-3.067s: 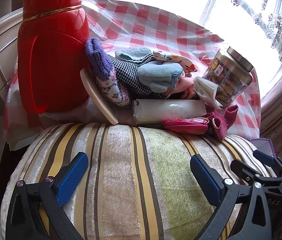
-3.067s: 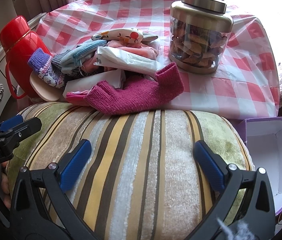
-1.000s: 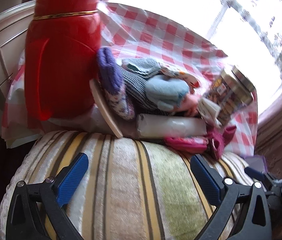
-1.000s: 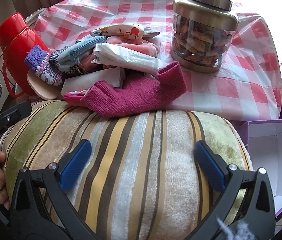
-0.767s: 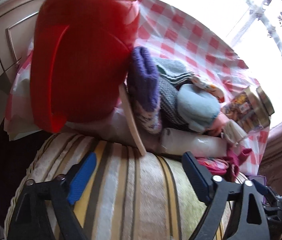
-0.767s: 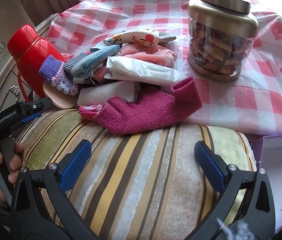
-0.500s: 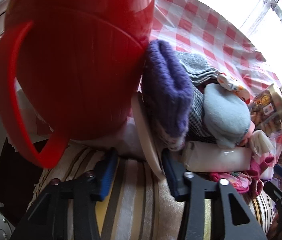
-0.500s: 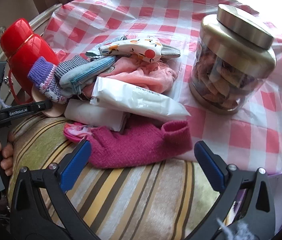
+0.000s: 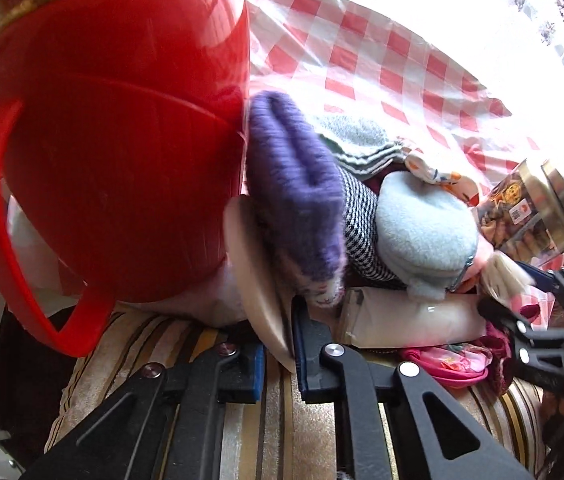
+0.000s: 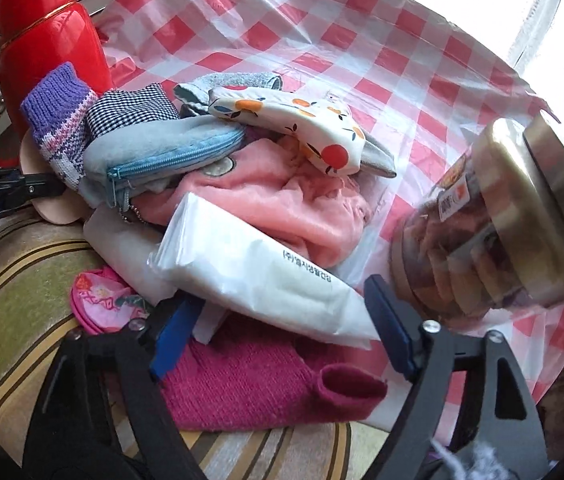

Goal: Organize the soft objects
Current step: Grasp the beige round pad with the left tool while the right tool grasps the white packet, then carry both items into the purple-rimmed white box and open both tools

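Ahead of my jaws I see the desk under a red-and-white checked plastic cloth (image 10: 361,52). On it stand a red plastic thermos jug (image 10: 48,40) far left and a gold-lidded glass jar of biscuits (image 10: 493,224) to the right, a heap of soft items between. Nearest me, a striped velvet cushion (image 10: 14,280) carries the dark pink knitted sock (image 10: 258,388).

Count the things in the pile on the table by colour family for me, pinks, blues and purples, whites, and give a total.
Pink or magenta: 3: fleece, knit sock, floral pouch
Blue or purple: 2: zip pouch, purple sock
White: 2: plastic packet, fruit-print cloth
Total: 7
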`<state>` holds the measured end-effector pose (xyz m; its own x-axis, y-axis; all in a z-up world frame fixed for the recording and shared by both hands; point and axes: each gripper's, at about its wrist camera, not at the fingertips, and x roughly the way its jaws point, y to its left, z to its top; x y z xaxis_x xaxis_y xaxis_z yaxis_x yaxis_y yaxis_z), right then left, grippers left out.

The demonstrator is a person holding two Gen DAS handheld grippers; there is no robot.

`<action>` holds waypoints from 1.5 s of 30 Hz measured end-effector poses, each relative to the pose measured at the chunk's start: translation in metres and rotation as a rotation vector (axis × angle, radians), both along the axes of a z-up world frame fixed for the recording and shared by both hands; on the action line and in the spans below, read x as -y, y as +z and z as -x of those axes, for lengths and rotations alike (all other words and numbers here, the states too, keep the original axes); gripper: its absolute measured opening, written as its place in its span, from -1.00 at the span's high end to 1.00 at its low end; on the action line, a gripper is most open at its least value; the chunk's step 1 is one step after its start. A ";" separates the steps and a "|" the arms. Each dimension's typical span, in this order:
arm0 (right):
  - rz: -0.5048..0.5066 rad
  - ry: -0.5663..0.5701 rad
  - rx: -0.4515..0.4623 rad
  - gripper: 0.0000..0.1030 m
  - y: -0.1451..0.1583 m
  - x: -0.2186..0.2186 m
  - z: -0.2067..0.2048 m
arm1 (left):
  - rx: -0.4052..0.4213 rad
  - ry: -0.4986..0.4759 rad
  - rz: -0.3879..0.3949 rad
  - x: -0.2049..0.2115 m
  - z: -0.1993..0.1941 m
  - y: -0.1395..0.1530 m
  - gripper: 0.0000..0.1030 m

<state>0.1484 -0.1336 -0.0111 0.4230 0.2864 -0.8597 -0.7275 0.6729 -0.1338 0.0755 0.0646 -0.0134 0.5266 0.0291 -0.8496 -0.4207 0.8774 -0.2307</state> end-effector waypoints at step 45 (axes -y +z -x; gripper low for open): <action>-0.467 -0.754 -0.025 0.41 0.039 0.383 0.054 | 0.135 -0.862 0.186 0.383 -0.036 0.077 0.83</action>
